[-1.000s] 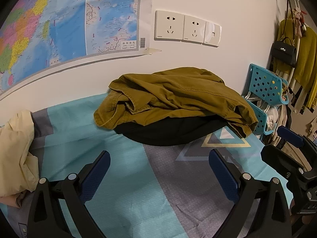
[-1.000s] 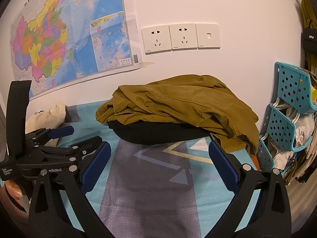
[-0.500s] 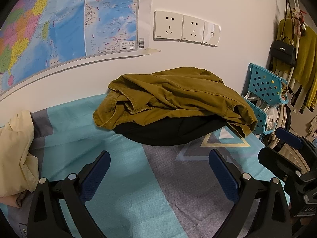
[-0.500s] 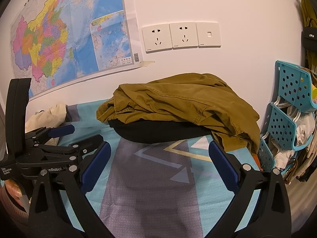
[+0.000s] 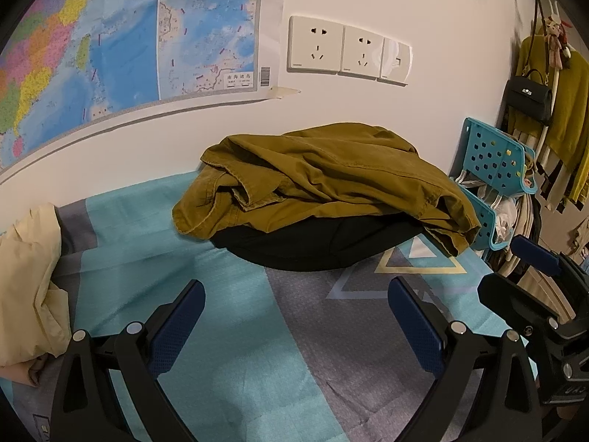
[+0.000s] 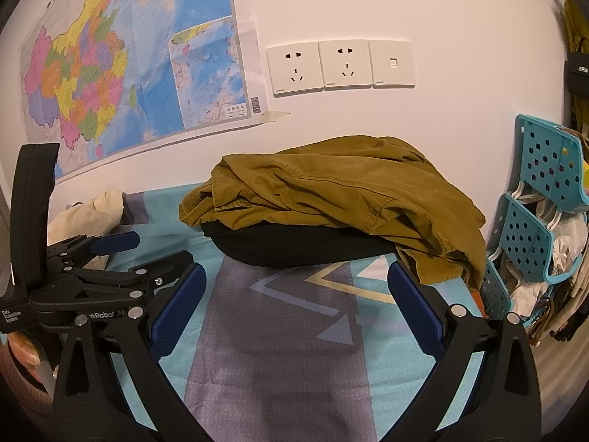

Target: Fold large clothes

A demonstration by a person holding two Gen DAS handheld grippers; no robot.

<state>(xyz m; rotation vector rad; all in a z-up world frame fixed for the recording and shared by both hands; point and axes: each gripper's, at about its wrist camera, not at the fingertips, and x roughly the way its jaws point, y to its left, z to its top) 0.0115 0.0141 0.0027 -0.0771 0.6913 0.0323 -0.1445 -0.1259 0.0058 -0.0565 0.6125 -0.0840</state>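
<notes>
A: Status? You've barely moved in the last second.

B: Right. Crumpled olive-brown cotton jacket is unchanged, heaped on a black garment at the far wall side of the teal-and-grey patterned bedsheet. Left gripper and right gripper both spread wide, empty, well short.

A: So folding hasn't started; you need to close in first.

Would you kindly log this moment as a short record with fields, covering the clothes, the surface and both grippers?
top garment: olive jacket, crumpled, unfolded
beneath it: black garment
surface: teal and grey bedsheet
other cloth: cream garment at the left edge
left gripper: open, holds nothing, short of the pile
right gripper: open, holds nothing
wall: map, sockets
</notes>
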